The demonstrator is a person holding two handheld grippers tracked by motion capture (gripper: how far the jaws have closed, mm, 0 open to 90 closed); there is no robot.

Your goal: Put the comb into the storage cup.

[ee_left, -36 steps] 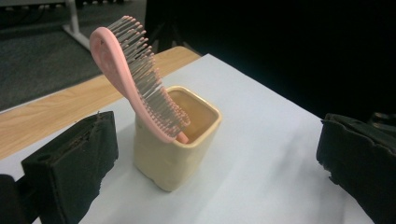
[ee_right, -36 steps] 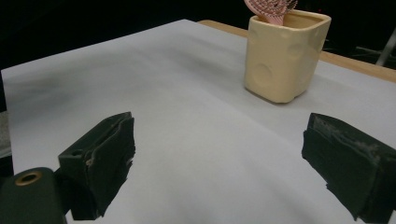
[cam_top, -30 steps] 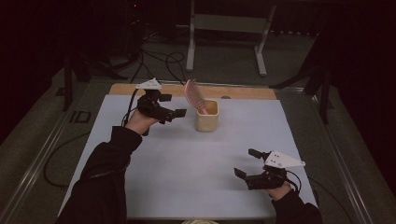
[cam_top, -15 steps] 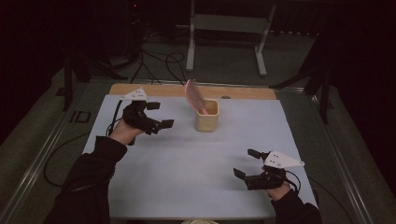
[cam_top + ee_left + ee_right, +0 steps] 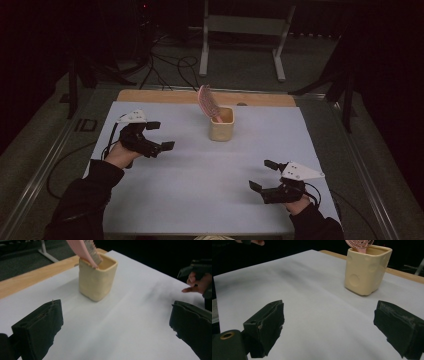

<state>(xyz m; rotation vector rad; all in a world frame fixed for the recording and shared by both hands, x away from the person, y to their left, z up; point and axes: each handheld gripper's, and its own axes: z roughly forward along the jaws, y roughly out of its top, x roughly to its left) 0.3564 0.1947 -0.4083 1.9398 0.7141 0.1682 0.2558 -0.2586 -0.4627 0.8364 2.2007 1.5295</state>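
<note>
A cream square cup point(image 5: 221, 126) stands upright at the back middle of the white table top point(image 5: 200, 175), with a pink hairbrush point(image 5: 206, 101) leaning out of it to the left. My left gripper point(image 5: 161, 135) hovers open and holds nothing, left of the cup and well apart from it. In the left gripper view the cup point(image 5: 97, 280) and brush point(image 5: 86, 251) lie ahead beyond the wide-apart jaws. My right gripper point(image 5: 262, 175) rests open near the front right. From the right gripper view the cup point(image 5: 367, 270) sits far ahead to the right.
A wooden strip point(image 5: 165, 96) runs along the table's back edge. Metal rails point(image 5: 45, 170) border the table's sides. Behind it are a stand's legs point(image 5: 205, 50) and cables on the floor. The person's other hand point(image 5: 197, 282) shows at the right of the left gripper view.
My left gripper has drawn back from beside the cup, moving left and toward the person, still open. The right gripper, cup and brush have stayed put.
</note>
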